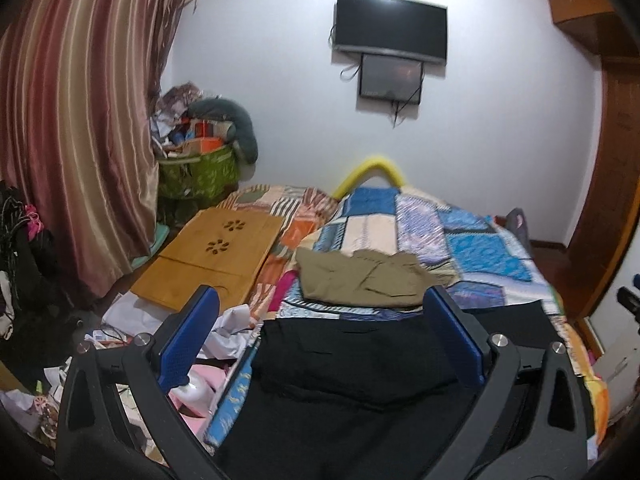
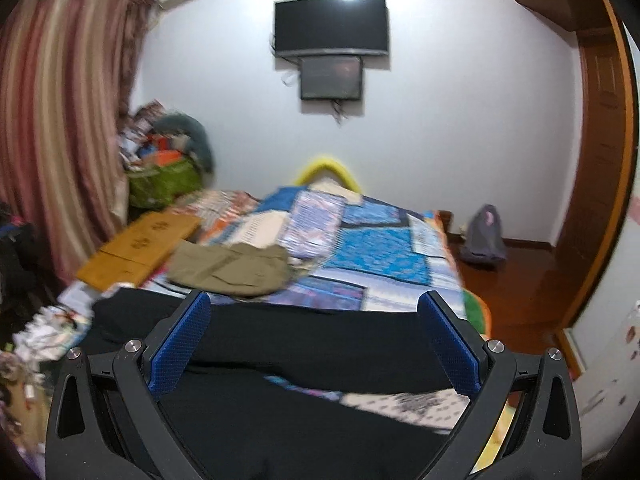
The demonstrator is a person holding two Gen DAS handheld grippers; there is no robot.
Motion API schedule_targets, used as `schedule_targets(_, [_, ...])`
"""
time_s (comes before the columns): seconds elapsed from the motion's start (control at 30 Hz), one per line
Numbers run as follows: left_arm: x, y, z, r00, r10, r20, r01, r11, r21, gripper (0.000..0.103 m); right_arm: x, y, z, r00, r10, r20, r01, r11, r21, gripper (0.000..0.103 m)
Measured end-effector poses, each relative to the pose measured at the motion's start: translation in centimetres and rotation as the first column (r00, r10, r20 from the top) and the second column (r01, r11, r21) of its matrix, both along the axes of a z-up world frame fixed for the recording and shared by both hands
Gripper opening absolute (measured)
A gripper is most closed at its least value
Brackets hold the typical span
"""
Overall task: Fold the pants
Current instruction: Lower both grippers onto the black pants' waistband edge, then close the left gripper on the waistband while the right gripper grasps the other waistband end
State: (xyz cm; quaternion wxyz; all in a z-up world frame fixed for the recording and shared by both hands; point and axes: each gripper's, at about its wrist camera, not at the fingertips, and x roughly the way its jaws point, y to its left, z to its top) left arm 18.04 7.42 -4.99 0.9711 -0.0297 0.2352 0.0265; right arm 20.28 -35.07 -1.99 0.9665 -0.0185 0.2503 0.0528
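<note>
the main risk, as i judge it, is a poor grab: the black fabric pants lie loosely spread across the near end of the patchwork quilt in blues and oranges, and a pinch taken from above could catch only the top layer, or drag the quilt up with it, leaving a skewed fold. the right wrist view shows a strip of quilt between two dark stretches of cloth, so the pants may already be doubled or bunched there, and an uneven lift would worsen that. the folded olive-green garment sits just beyond the pants, close enough to be nudged or swept up.

the left gripper has its blue-padded fingers spread wide, nothing between them, hanging over the pants without clear contact. the right gripper is likewise wide apart and empty, its pads above the black cloth; whether either tip brushes the fabric i cannot tell.
</note>
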Motion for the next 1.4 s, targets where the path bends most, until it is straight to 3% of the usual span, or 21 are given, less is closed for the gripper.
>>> schedule_targets(0.17, [6.7,1.7,-3.9,0.992,0.074,-0.101,-0.066,0.995,0.081,0.103,4.6,-2.0,-2.7,0.995,-0.042,-0.088,0.035,0.996,-0.078,0.103])
schedule_targets(0.33, [12.7,3.0,-9.3,0.962,0.088,-0.259,-0.052,0.988,0.142,0.103,8.5,-3.7,-5.4,0.986,-0.023,-0.167,0.006,0.995,-0.101,0.103])
schedule_targets(0.47, [16.6,4.8,-13.8,0.918,0.087,-0.388,-0.053,0.994,0.097,0.103,11.5,-4.4,-7.9,0.974,-0.004,-0.225,-0.022,0.993,-0.112,0.102])
schedule_targets(0.53, [18.2,5.4,-15.4,0.896,0.089,-0.435,-0.056,0.994,0.09,0.1,12.9,-4.4,-9.2,0.964,0.018,-0.266,-0.05,0.992,-0.116,0.096])
schedule_targets(0.63, [21.1,6.0,-17.5,0.85,0.145,-0.506,-0.064,0.983,0.174,0.092,15.5,-4.5,-11.4,0.943,0.051,-0.33,-0.092,0.99,-0.11,0.091])
schedule_targets(0.83, [24.5,5.5,-20.9,0.795,0.082,-0.601,0.035,0.983,0.181,0.092,20.5,-3.2,-15.2,0.886,0.154,-0.437,-0.198,0.979,-0.056,0.081])
schedule_targets(0.97, [25.4,5.3,-22.9,0.765,0.019,-0.644,0.073,0.991,0.115,0.088,22.5,-1.3,-17.2,0.844,0.224,-0.488,-0.294,0.953,-0.071,0.079])
schedule_targets(1.03, [25.6,5.7,-23.6,0.748,-0.037,-0.663,0.085,0.996,0.04,0.07,23.0,-0.1,-18.4,0.816,0.254,-0.519,-0.347,0.934,-0.089,0.069])
schedule_targets(1.1, [25.8,6.2,-24.1,0.733,-0.075,-0.676,0.076,0.997,-0.028,0.061,23.3,1.0,-19.3,0.794,0.268,-0.546,-0.385,0.917,-0.109,0.06])
schedule_targets(1.17, [26.0,6.3,-24.2,0.735,-0.077,-0.673,0.068,0.997,-0.04,0.049,23.1,1.6,-19.3,0.801,0.285,-0.526,-0.399,0.91,-0.114,0.052])
schedule_targets(1.2, [26.0,6.3,-24.1,0.738,-0.069,-0.671,0.064,0.997,-0.033,0.035,23.2,1.7,-19.2,0.799,0.299,-0.523,-0.41,0.905,-0.109,0.046])
schedule_targets(1.27, [26.0,6.0,-23.7,0.742,-0.072,-0.667,0.068,0.997,-0.032,0.032,23.0,1.9,-19.0,0.787,0.331,-0.521,-0.431,0.899,-0.079,0.023])
schedule_targets(1.33, [26.0,5.4,-23.4,0.747,-0.074,-0.661,0.087,0.996,-0.014,0.024,22.5,2.5,-18.9,0.79,0.333,-0.514,-0.44,0.892,-0.098,0.009])
schedule_targets(1.4, [25.9,4.6,-22.7,0.763,-0.059,-0.644,0.105,0.994,0.034,0.022,21.9,3.1,-18.9,0.797,0.33,-0.505,-0.454,0.879,-0.143,0.007])
